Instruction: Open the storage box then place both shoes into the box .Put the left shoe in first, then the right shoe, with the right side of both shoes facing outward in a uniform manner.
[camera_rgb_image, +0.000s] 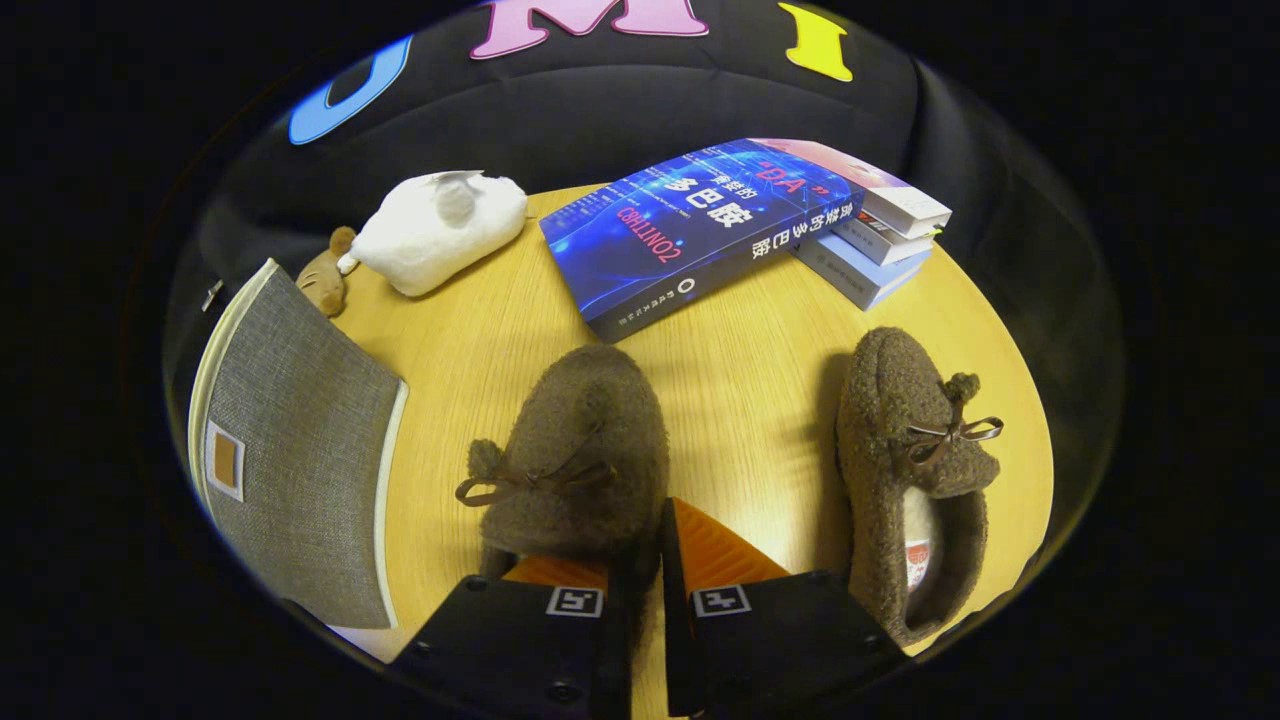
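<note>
The gripper (645, 570) has its fingers nearly together, pinching the heel edge of a fuzzy brown slipper with a bow (575, 450) on the round wooden table (740, 390). Its twin slipper (915, 470) lies well apart (opening up). The grey fabric storage box (295, 450) stands closed beside them.

My claw's fingers pinch the heel rim of one fuzzy brown shoe (575, 450), toe pointing ahead; its bow-tied twin (915, 470) lies right of them; the grey fabric storage box (295, 450) sits left, lid shut
</note>
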